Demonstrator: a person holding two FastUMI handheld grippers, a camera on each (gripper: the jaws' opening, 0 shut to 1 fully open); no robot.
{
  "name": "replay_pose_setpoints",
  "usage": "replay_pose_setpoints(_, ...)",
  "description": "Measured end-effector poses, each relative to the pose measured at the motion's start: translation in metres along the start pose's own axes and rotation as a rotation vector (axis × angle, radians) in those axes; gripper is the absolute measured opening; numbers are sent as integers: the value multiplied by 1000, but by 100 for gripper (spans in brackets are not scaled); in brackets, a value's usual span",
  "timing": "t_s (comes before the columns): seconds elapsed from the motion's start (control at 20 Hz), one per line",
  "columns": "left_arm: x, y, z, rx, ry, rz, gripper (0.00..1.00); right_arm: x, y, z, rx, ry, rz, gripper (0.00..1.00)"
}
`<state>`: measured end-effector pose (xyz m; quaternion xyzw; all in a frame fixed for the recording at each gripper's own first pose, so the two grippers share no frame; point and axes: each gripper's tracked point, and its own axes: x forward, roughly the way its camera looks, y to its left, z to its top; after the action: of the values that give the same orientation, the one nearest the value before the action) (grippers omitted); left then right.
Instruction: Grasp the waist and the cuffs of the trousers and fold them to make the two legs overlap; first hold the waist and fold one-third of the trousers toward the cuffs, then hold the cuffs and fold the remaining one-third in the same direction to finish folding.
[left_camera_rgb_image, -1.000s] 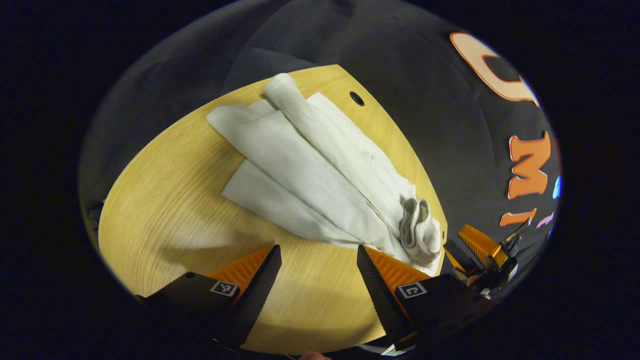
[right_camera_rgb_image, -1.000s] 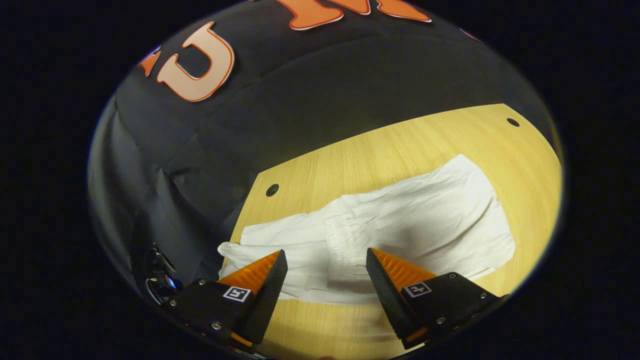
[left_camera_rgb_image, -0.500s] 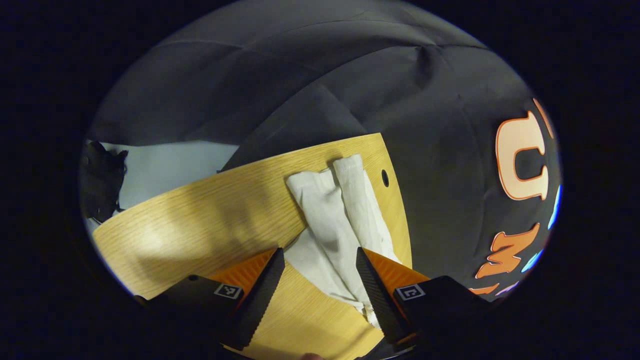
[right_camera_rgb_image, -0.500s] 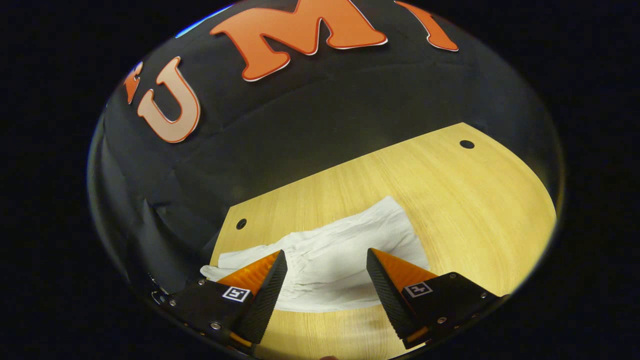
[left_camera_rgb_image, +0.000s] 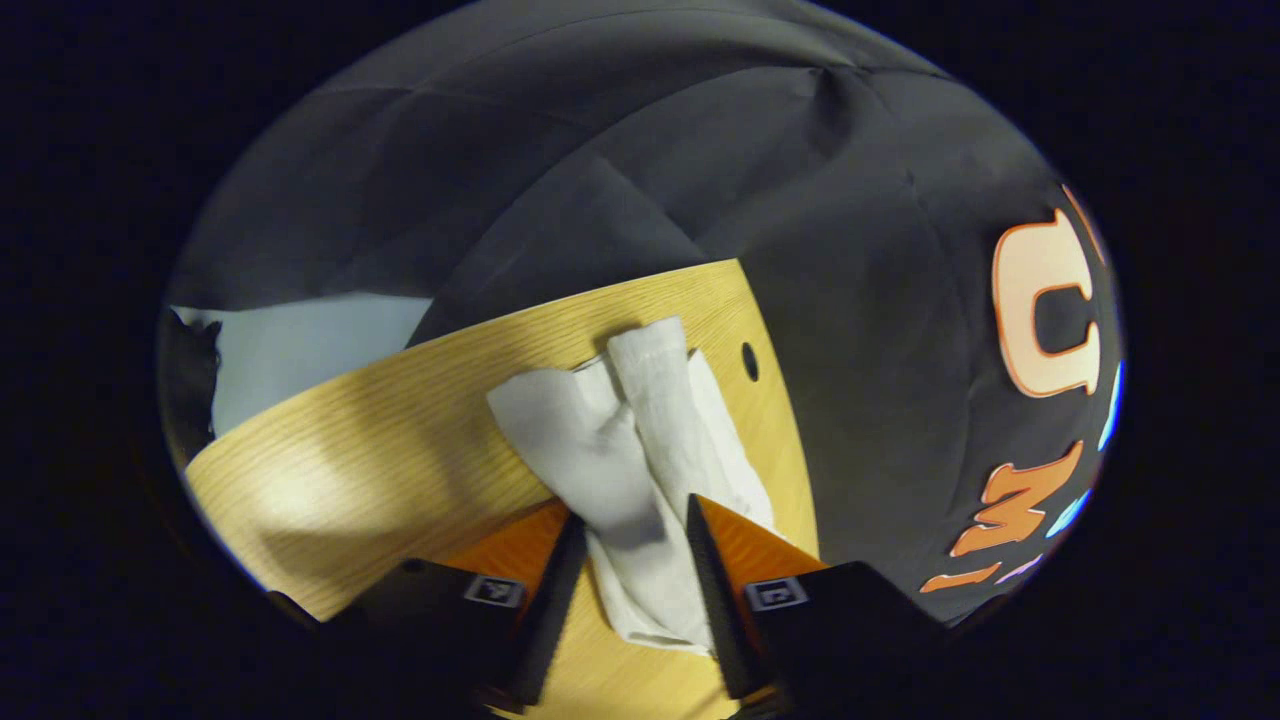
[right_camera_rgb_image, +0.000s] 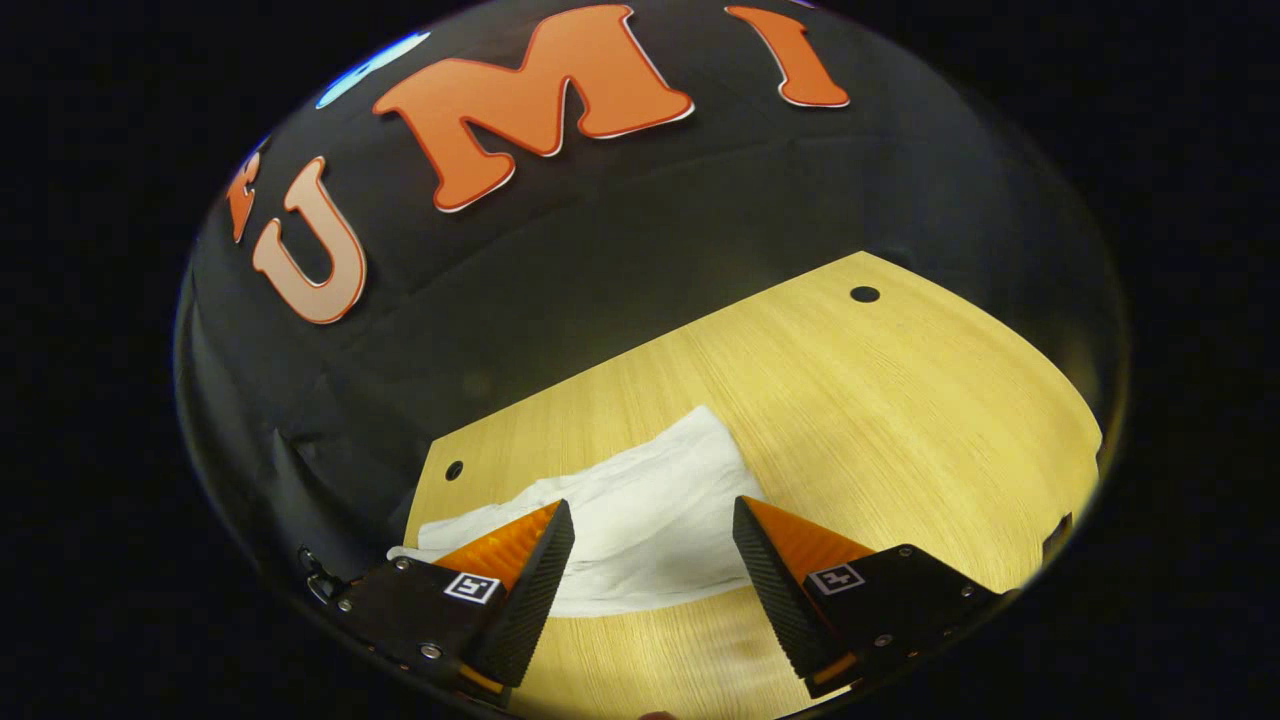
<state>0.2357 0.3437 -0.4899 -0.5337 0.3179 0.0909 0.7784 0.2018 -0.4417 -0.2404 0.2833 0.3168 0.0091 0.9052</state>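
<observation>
Now we see the white trousers (left_camera_rgb_image: 640, 450) lying on the wooden table (left_camera_rgb_image: 380, 440), their two legs running away from our left tool (left_camera_rgb_image: 628, 540) toward the table's far edge, one leg lapped over the other. The near part of the cloth sits between our left tool's fingers, which stand close on either side of it; we cannot tell whether both press on it. In the right gripper view, our right tool (right_camera_rgb_image: 652, 535) hangs with its fingers spread wide, and the trousers (right_camera_rgb_image: 640, 520) lie just ahead of and between them on the table (right_camera_rgb_image: 900, 400), the cloth untouched by either finger.
</observation>
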Motion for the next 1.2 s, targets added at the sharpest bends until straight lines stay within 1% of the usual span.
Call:
replay_pose_setpoints(0.05, -2, 5, 0, -5, 4, 15, 38, -2, -6, 2, 8, -5, -6, 96)
replay_pose_setpoints(0.1, -3, 10, -1, -15, -2, 39, 29, -4, -10, 2, 16, -7, -12, 96)
replay_pose_setpoints(0.15, -5, 7, -1, -20, -15, 36, 18, -5, -14, 4, 24, -8, -14, 96)
replay_pose_setpoints(0.2, -12, 4, -2, -4, -19, 39, 18, -6, -16, 6, 30, -13, -8, 96)
replay_pose_setpoints(0.25, -12, -2, 0, 18, -26, 31, 14, -7, -18, 9, 31, -17, -5, 96)
replay_pose_setpoints(0.4, -30, -23, 8, 105, -72, -1, 14, -7, -24, 15, 7, -14, 23, 96)
replay_pose_setpoints(0.55, -57, -55, 7, 213, -128, -25, 14, -6, -32, 26, 0, -8, 53, 96)
replay_pose_setpoints(0.65, -75, -85, 1, 256, -147, -52, 14, -2, -36, 36, -21, -17, 78, 96)
replay_pose_setpoints(0.85, -95, -129, -2, 316, -192, -78, 13, -3, -49, 49, -71, -26, 94, 97)
replay_pose_setpoints(1.05, -103, -181, -14, 395, -213, -98, 13, -4, -63, 58, -123, -39, 102, 97)
replay_pose_setpoints(1.15, -100, -204, -26, 451, -212, -85, 14, -5, -72, 59, -145, -39, 98, 98)
replay_pose_setpoints(1.2, -98, -215, -32, 480, -215, -91, 14, -8, -77, 60, -155, -42, 97, 98)
